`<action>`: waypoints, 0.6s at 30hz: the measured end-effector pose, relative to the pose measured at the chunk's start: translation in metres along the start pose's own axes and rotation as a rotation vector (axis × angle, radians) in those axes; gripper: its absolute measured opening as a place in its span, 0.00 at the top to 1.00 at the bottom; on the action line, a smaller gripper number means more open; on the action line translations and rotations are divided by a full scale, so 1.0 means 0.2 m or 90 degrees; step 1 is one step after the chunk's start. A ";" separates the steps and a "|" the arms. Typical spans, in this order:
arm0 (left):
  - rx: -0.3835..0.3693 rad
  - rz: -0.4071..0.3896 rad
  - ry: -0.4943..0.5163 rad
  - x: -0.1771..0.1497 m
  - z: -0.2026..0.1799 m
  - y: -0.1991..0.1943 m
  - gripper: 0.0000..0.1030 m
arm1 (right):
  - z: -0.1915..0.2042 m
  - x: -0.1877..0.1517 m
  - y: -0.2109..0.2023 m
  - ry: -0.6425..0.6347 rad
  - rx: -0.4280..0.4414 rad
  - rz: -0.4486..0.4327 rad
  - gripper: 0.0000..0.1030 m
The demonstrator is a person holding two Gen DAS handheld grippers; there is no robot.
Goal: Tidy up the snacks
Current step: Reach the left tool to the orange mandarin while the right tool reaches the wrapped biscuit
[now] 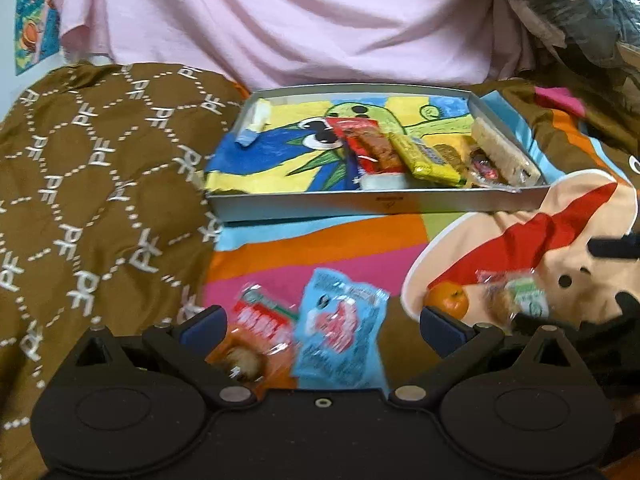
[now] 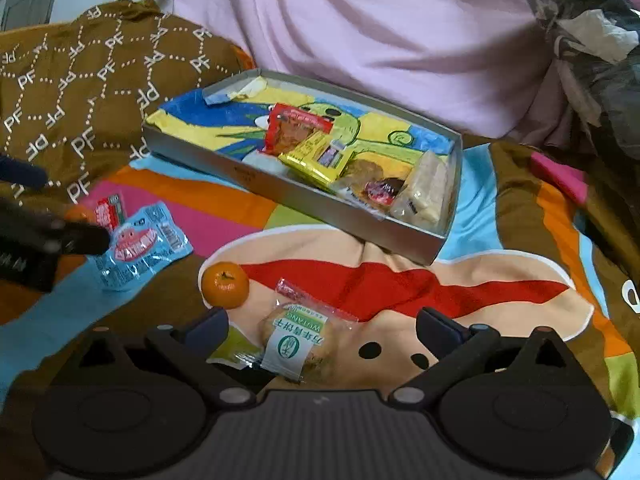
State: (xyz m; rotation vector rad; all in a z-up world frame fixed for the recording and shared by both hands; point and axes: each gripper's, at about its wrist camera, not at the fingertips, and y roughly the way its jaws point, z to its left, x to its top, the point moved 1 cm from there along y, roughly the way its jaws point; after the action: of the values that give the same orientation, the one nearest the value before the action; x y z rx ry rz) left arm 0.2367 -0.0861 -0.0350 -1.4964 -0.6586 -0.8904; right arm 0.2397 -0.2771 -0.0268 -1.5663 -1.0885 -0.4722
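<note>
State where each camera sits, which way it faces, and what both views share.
Left wrist: on the left gripper, low over the bedspread, facing the tray; open fingers frame the blue packet.
Right wrist: on the right gripper, facing the tray obliquely; open fingers frame the green-labelled pastry.
Shared: tray, mandarin, blue packet, each other's gripper.

My fingers point(image 1: 204, 322) wear dark blue pads on black arms. Under them the blanket point(image 2: 208, 194) runs in orange, pink, sky-blue and lime stripes around a peach cartoon face with a red band. The quilt point(image 1: 92, 168) is brown with white dotted diamonds and "PF" letters. The grey tray point(image 1: 376, 204) holds a crayon drawing (blue, yellow, green). One packet point(image 2: 138, 246) is light blue and pink, the mandarin point(image 2: 225, 283) orange, the sheet point(image 1: 280, 20) behind pale pink.
</note>
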 end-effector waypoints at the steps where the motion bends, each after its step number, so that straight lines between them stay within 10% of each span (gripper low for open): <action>1: -0.006 0.001 -0.001 0.01 -0.01 0.02 0.01 | 0.00 0.00 0.01 -0.001 0.007 0.004 0.04; 18: -0.163 0.062 0.002 0.09 -0.25 0.28 0.08 | 0.02 -0.05 0.15 0.011 0.040 0.049 0.13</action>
State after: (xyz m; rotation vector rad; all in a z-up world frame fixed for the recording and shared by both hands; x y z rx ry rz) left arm 0.2843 -0.1432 -0.0513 -1.7392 -0.4775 -0.9266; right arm 0.2587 -0.2754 -0.0514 -1.5411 -1.0161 -0.3952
